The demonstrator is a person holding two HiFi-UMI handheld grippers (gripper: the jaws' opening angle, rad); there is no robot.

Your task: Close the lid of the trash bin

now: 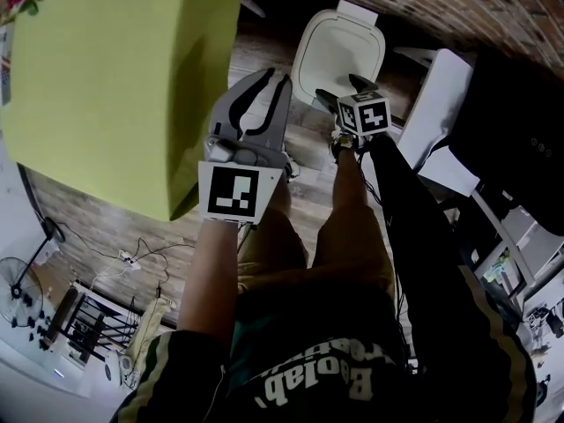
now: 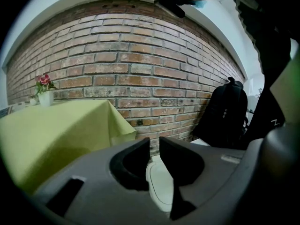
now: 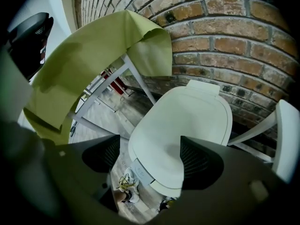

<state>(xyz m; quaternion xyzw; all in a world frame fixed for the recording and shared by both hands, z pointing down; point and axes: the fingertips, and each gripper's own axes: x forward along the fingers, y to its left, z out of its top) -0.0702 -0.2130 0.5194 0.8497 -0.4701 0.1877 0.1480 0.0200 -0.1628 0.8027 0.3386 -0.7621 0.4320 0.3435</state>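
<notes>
Our left gripper (image 1: 275,85) is held level with its grey, curved jaws drawn close, so only a narrow slit stays open between the dark pads. Nothing sits in that slit; its own view (image 2: 154,146) shows just a strip of pale lid beyond it. Our right gripper (image 1: 345,91), with the marker cube on its back, tilts downward and its black ribbed pads stand wide apart (image 3: 150,156). They grip nothing and touch nothing, and the bin lies below and beyond them.

Below the right gripper we see our shoes (image 3: 125,190) with yellowish laces on a floor (image 1: 308,161) of grey-brown wood-look planks.

Just past them stands the trash bin (image 1: 339,49), smooth white plastic with rounded corners. Its lid (image 3: 183,130) lies flat down on the body, with a small tab at the near edge and a raised hinge block at the far edge, against the wall.

To the left, a table draped in a matt yellow-green cloth (image 1: 106,77) hangs in soft folds over slim white legs. A white pot of red flowers (image 2: 45,92) rests on its far corner.

Behind everything runs a rough red brick wall (image 2: 140,64) with pale mortar joints, and a black backpack (image 2: 226,111) stands near it at the right.
</notes>
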